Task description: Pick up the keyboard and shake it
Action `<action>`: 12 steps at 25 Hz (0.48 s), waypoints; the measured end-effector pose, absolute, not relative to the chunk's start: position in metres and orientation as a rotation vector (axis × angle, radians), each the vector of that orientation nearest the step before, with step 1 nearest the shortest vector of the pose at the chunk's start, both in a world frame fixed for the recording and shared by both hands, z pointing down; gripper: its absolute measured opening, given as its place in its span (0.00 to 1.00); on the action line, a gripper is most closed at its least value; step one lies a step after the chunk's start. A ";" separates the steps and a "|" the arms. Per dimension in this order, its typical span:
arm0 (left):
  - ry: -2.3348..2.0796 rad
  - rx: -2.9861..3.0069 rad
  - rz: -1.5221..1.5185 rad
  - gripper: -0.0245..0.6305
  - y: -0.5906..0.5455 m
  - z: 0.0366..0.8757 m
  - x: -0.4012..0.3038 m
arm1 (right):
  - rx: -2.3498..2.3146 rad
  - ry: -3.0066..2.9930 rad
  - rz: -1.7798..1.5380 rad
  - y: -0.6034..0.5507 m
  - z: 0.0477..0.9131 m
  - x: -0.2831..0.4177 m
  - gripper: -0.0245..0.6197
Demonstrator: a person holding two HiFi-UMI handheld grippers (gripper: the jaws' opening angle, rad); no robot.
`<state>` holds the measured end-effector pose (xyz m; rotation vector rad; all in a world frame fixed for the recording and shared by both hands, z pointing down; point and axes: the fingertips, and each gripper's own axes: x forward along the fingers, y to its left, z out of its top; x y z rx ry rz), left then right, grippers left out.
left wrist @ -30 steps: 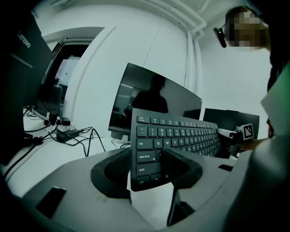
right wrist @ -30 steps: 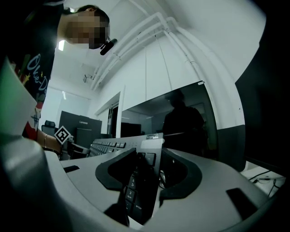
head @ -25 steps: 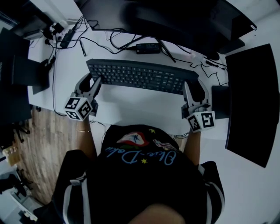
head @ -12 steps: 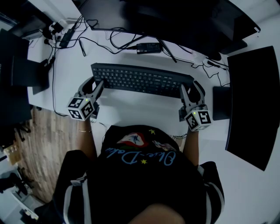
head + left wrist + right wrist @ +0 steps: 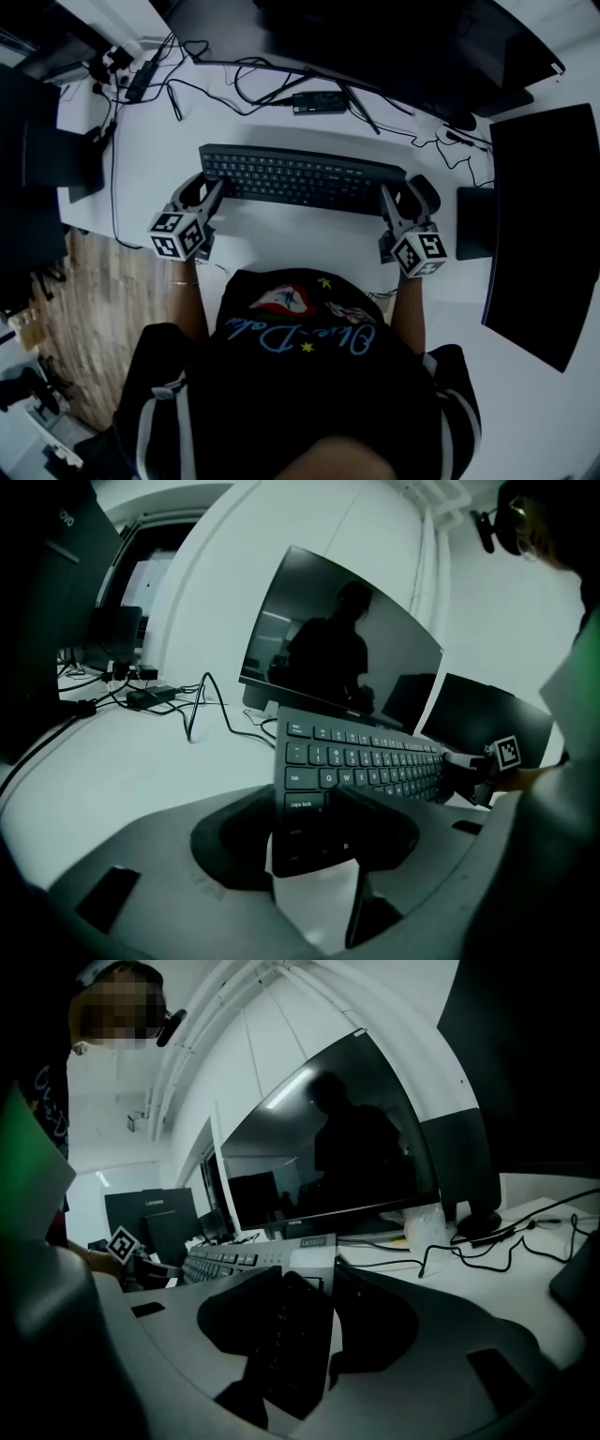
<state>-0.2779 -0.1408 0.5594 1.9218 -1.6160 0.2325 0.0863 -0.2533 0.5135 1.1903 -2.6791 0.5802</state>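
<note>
A black keyboard [image 5: 300, 178] hangs a little above the white desk [image 5: 281, 230], held by its two short ends. My left gripper [image 5: 208, 192] is shut on its left end; in the left gripper view the jaws [image 5: 314, 822] clamp the corner by the caps lock key, and the keyboard [image 5: 375, 757] runs off to the right. My right gripper [image 5: 394, 199] is shut on the right end; in the right gripper view the keyboard [image 5: 234, 1260] passes edge-on between the jaws [image 5: 314, 1321]. White desk shows under the keyboard's left end.
A large dark monitor [image 5: 375, 37] stands behind the keyboard, a second screen [image 5: 539, 225] at the right. Cables and a small black box [image 5: 316, 101] lie on the desk behind it. The desk's left edge [image 5: 84, 220] drops to wooden floor.
Both grippers and the keyboard between them have sunk toward the desk and drawn nearer to the person. The grip on both ends is unchanged.
</note>
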 end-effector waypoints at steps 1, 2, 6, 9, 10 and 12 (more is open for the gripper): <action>-1.614 1.916 0.239 0.33 -0.140 0.562 -0.278 | 1.187 -2.672 0.592 -0.254 0.517 0.086 0.30; -1.611 1.910 0.247 0.33 -0.139 0.564 -0.278 | 1.183 -2.664 0.604 -0.254 0.520 0.086 0.30; -1.607 1.885 0.268 0.33 -0.134 0.573 -0.277 | 1.169 -2.635 0.653 -0.253 0.535 0.087 0.30; -1.598 1.867 0.283 0.33 -0.132 0.579 -0.276 | 1.158 -2.613 0.684 -0.254 0.545 0.087 0.30; -1.594 1.862 0.288 0.33 -0.132 0.580 -0.275 | 1.155 -2.607 0.694 -0.254 0.548 0.087 0.30; -1.588 1.851 0.297 0.33 -0.131 0.583 -0.275 | 1.150 -2.594 0.712 -0.254 0.553 0.087 0.30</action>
